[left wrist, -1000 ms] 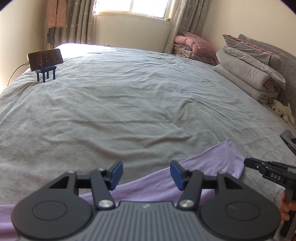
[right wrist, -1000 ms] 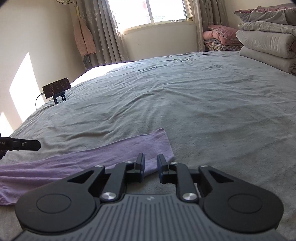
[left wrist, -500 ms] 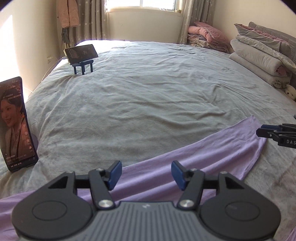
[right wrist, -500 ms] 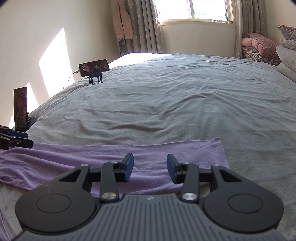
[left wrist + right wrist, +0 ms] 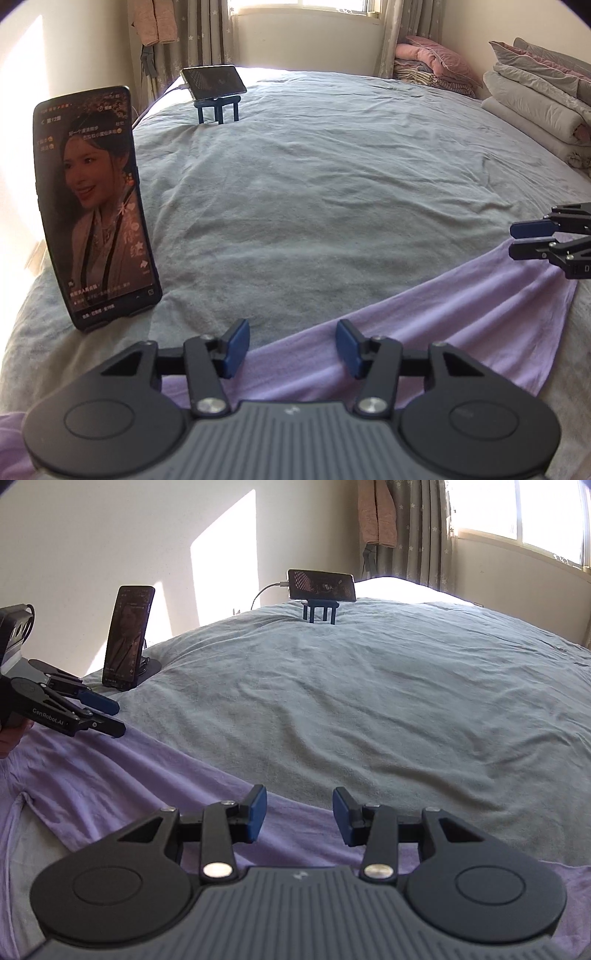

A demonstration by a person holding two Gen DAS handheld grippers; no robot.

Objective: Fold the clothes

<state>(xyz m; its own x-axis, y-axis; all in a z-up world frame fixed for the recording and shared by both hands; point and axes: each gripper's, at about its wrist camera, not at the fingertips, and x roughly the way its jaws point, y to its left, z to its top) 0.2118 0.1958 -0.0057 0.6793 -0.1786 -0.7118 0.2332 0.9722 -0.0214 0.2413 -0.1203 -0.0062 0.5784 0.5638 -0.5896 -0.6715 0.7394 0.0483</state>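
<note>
Two hand-held grippers hang over a lilac garment [image 5: 461,314] that lies flat along the near edge of a bed covered with a grey sheet [image 5: 332,184].

Left hand-held gripper [image 5: 291,345]: jaws parted, nothing clamped. Its jaws have just been closing a little, with no cloth between the blue pads [image 5: 236,347]; the garment lies below them and reaches from the near left corner toward the far right. In the right wrist view the same unit [image 5: 107,718] appears at the left edge, above the garment's upper part.

Right hand-held gripper [image 5: 295,819]: jaws parted, released, nothing between the pads. The opening widened earlier within the last second and has held since. Lilac fabric lies directly beneath the jaws, with the grey sheet beyond. In the left wrist view this unit [image 5: 517,242] shows at the right edge, over the far end of the garment.

Other items on the bed:
- An upright phone [image 5: 94,199] on a stand, at the left, screen lit.
- A second phone [image 5: 214,83] lying crosswise on a small blue stand [image 5: 218,109], farther back, with a cable attached.
- Folded bedding [image 5: 535,107] stacked at the right side.
</note>
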